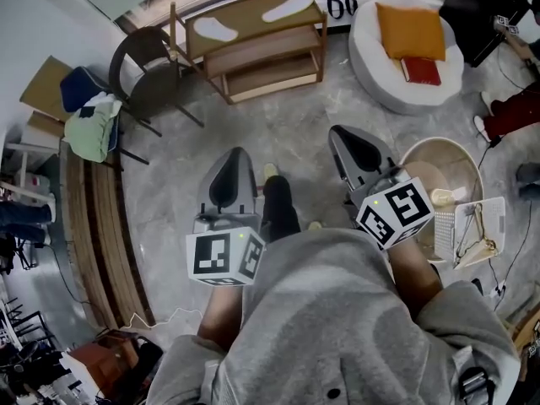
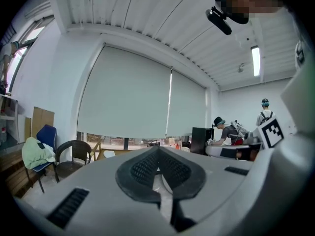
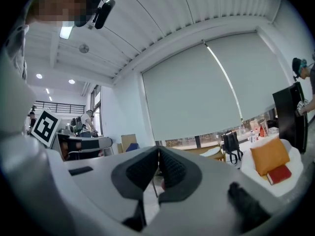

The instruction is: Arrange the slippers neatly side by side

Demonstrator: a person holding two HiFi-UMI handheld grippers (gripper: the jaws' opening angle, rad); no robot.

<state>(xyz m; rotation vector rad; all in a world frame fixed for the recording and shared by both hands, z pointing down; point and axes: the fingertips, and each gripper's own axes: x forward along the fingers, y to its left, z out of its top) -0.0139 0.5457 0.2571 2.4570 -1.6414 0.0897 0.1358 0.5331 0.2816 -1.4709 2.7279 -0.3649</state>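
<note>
Left gripper (image 1: 239, 152) jaws together, empty. Right gripper (image 1: 339, 131) jaws together, empty. On the wooden rack (image 1: 253, 25) top board, left slipper (image 1: 215, 29) lies near left end, right slipper (image 1: 288, 7) near right end, well apart.

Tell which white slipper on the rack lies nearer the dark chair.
The slipper at the rack's left end in the head view, beside the dark chair; the other slipper lies at the right end.

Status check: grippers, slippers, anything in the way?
Left gripper shut, empty; right gripper shut, empty. Slippers apart on shelf top, untouched. Chair beside shelf, left of the approach.
</note>
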